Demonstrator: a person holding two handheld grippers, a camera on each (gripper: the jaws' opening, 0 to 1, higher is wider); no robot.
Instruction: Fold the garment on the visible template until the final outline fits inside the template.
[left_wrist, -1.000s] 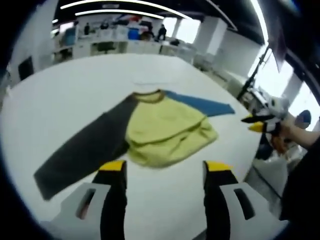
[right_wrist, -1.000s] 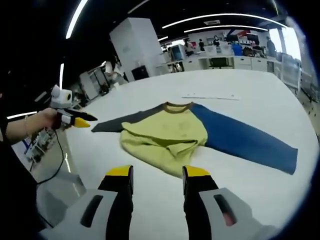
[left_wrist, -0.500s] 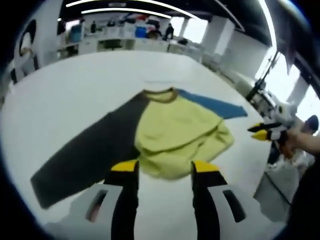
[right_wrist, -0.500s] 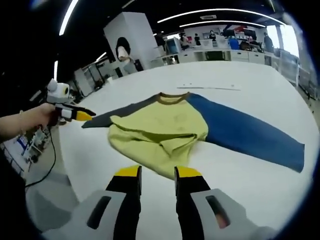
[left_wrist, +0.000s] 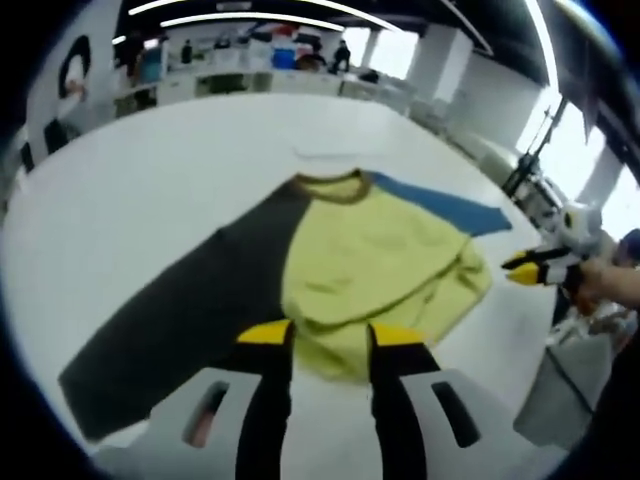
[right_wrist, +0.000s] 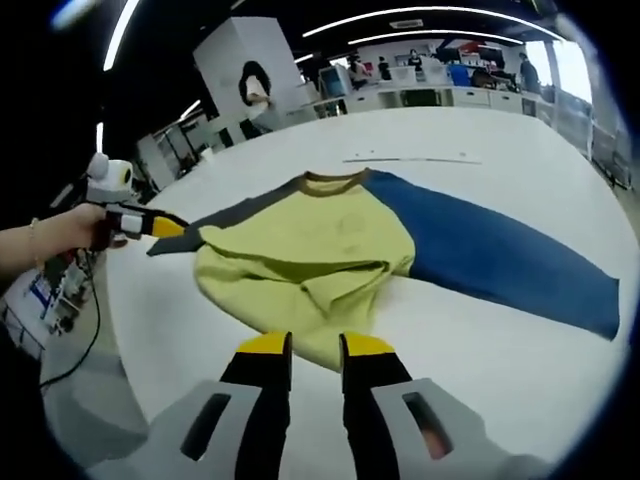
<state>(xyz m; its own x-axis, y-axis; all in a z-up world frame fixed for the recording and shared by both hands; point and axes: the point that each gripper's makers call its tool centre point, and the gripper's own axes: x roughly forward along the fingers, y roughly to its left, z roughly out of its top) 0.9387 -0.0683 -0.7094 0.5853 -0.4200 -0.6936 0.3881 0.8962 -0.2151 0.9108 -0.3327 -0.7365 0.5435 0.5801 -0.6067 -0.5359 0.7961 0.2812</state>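
A long-sleeved shirt lies on the white table (left_wrist: 140, 160) with its yellow body (left_wrist: 375, 255) rumpled and partly folded up. Its dark grey sleeve (left_wrist: 170, 320) and blue sleeve (left_wrist: 440, 205) are spread out. My left gripper (left_wrist: 331, 334) is open with a narrow gap, its yellow tips in line with the yellow hem. My right gripper (right_wrist: 314, 346) is also open, its gap narrower, facing the shirt's yellow body (right_wrist: 300, 255) and blue sleeve (right_wrist: 500, 250). Each gripper shows in the other's view, held in a hand beside the table: the right gripper (left_wrist: 535, 268), the left gripper (right_wrist: 150, 222).
A thin marked line (right_wrist: 410, 158) runs across the table beyond the collar. The table's rim (left_wrist: 500, 350) falls away near the hand at the right. Cables and equipment (right_wrist: 65, 290) sit off the table's left side. Desks and people stand far behind.
Both views have drawn closer to the shirt, which looks larger now. The jaws of both grippers have narrowed step by step. The shirt itself has not moved.
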